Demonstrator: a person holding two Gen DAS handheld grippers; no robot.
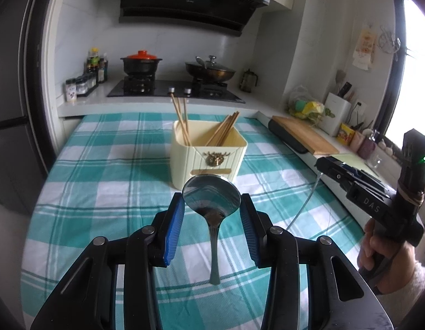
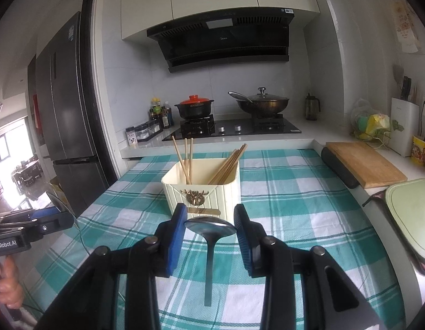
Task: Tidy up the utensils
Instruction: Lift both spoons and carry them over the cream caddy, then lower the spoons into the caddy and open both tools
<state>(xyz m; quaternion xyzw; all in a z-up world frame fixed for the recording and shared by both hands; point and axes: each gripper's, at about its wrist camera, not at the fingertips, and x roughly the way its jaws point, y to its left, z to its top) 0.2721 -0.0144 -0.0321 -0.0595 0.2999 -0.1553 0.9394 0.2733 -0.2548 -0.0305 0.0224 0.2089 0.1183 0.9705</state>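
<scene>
A cream utensil holder (image 1: 226, 151) stands mid-table on the teal checked cloth, with wooden chopsticks (image 1: 222, 132) leaning inside it. My left gripper (image 1: 211, 202) is shut on the bowl of a steel spoon (image 1: 214, 247), whose handle hangs down above the cloth just short of the holder. In the right wrist view my right gripper (image 2: 210, 218) is likewise shut on a second steel spoon (image 2: 209, 261) by its bowl, close in front of the holder (image 2: 226, 192). A hand holds the right gripper (image 1: 321, 166) at the far right of the left view. The left gripper (image 2: 54, 216) shows at the left edge.
A raised counter behind the table carries a gas hob with a red-lidded pot (image 1: 141, 62) and a lidded wok (image 1: 211, 70). A wooden cutting board (image 2: 366, 163) and a pale green board (image 2: 413, 217) lie along the right counter. A dark fridge (image 2: 66, 115) stands at left.
</scene>
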